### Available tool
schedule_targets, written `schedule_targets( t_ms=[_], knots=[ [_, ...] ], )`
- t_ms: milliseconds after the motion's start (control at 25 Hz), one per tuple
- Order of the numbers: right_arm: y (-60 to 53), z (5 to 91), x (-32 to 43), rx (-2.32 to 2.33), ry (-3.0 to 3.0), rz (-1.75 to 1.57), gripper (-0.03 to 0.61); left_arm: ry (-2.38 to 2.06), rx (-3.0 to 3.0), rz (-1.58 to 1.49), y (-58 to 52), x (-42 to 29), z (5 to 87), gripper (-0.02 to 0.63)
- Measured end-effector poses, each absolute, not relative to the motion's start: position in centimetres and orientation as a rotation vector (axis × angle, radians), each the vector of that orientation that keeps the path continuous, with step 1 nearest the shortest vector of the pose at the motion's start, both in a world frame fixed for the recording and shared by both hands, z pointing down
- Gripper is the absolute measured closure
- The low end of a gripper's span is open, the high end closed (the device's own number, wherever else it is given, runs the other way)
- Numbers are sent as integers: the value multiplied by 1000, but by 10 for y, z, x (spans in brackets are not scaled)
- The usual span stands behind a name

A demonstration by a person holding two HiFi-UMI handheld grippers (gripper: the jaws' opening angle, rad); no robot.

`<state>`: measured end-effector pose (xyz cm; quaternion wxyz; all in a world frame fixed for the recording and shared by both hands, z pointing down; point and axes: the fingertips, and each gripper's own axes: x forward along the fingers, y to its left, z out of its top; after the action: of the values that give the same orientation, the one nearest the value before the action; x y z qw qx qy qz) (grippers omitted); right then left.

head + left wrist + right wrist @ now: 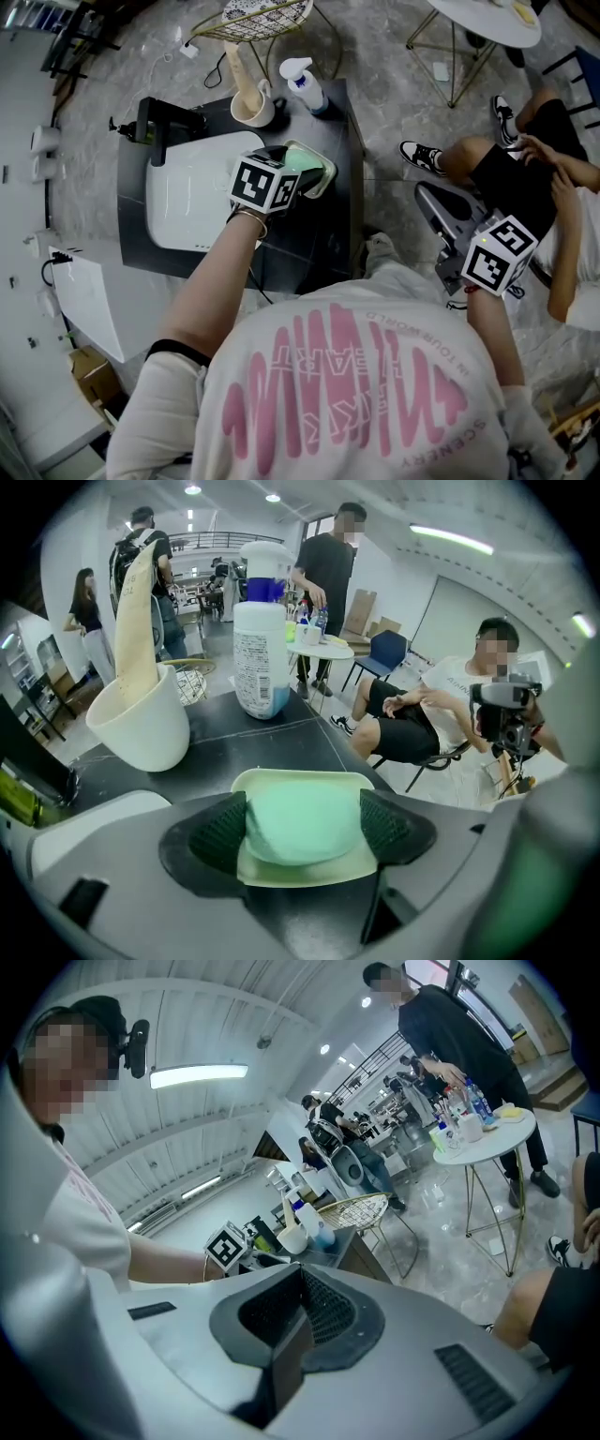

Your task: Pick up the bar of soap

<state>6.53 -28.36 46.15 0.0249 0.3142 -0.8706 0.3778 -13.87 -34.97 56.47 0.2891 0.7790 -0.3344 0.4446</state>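
Note:
A pale green bar of soap (302, 822) lies in a light yellow-green soap dish (300, 778) on the dark countertop (281, 738). My left gripper (302, 829) reaches down over it, and its two black pads sit against the soap's left and right sides. In the head view the marker cube of the left gripper (267, 181) covers most of the soap (302, 159) and the dish (324, 176). My right gripper (497, 255) hangs off to the right, away from the counter. Its jaws are shut with nothing between them (298, 1309).
A white sink (187, 192) with a black faucet (155, 127) lies left of the dish. Behind it stand a cream cup (141, 719) and a spray bottle (260, 658). A seated person (525, 178) is at the right, a wire chair (267, 19) beyond the counter.

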Motion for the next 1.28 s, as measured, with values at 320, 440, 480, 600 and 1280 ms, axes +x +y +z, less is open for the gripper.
schedule_targets(
  t_ms=[320,440,480,600,1280],
  knots=[
    [-280,458,59,967,-2686,1165,566,-944,2107,1025,-351,-139,550,229],
    [-280,454,57,965,-2687,1156,566,-971,2097,902,-353,-141,540,229],
    [-280,453,56,963,-2688,1152,566,-978,2093,855,-353,-142,536,229],
    [-280,450,51,950,-2691,1142,566,-999,2081,705,-355,-147,523,229],
    [-303,370,2,911,-2834,982,566,-544,1998,-771,-322,-184,306,229]
  ],
)
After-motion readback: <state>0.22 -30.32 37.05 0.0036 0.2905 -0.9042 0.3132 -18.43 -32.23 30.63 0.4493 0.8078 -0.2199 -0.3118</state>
